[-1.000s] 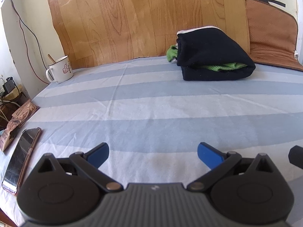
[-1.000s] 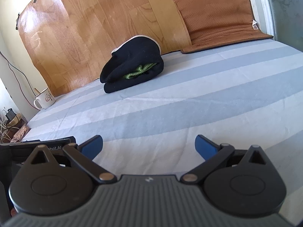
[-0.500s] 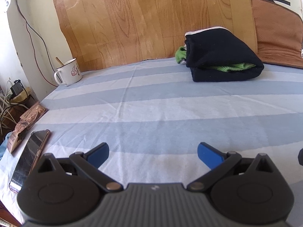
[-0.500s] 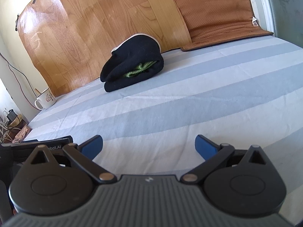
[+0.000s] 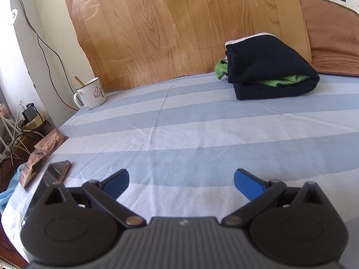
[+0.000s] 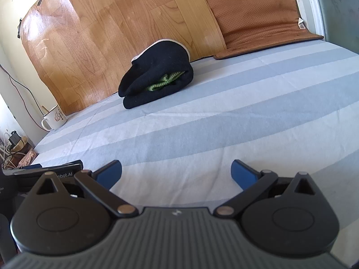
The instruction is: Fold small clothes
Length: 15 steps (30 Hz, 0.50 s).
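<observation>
Left wrist view, bundle [image 5: 269, 67]: dark folded clothes, green inside, far ahead-right of fingers, long axis sideways.
Left gripper [image 5: 181, 180]: spread wide, empty.
Right gripper [image 6: 176, 172]: spread wide, empty; bundle [image 6: 157, 74] ahead-left, neither arm clearly nearer.
Bed [image 5: 202, 134]: striped sheet under bundle.
Mug [image 5: 90, 94]: well left of bundle.
Board [image 5: 179, 22]: behind bundle.

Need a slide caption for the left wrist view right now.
Open left gripper low over the striped sheet, folded dark garment at the far side, mug and phone to the left.
</observation>
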Tool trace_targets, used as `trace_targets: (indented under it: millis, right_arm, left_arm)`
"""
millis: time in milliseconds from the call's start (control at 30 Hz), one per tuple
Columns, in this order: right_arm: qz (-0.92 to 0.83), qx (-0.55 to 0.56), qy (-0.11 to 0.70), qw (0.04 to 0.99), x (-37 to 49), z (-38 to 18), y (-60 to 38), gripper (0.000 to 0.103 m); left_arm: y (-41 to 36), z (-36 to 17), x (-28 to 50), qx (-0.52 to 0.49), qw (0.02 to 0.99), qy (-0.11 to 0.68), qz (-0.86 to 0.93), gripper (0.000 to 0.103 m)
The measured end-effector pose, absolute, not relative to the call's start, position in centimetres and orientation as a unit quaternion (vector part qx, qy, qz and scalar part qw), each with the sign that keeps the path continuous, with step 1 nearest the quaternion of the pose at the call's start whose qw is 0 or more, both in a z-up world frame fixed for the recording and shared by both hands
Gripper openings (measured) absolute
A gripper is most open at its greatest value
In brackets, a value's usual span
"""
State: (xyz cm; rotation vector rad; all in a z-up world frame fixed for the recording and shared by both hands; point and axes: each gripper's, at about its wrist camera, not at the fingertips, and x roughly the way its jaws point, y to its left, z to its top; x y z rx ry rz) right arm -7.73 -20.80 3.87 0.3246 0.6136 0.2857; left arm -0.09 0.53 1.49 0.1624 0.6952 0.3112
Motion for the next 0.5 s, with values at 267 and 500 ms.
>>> trace_targets:
  millis: [267, 500]
  right_arm:
    - [0.140, 0.160, 0.300, 0.930, -7.69, 3.84, -20.86, 0.103]
    - [0.141, 0.160, 0.300, 0.930, -7.57, 3.86, -21.02, 0.103]
  left_arm:
    - [0.54, 1.56, 0.05, 0.082, 0.924, 0.340, 0.158, 0.103]
    - [0.37, 1.56, 0.09, 0.087, 0.923, 0.340, 0.156, 0.103]
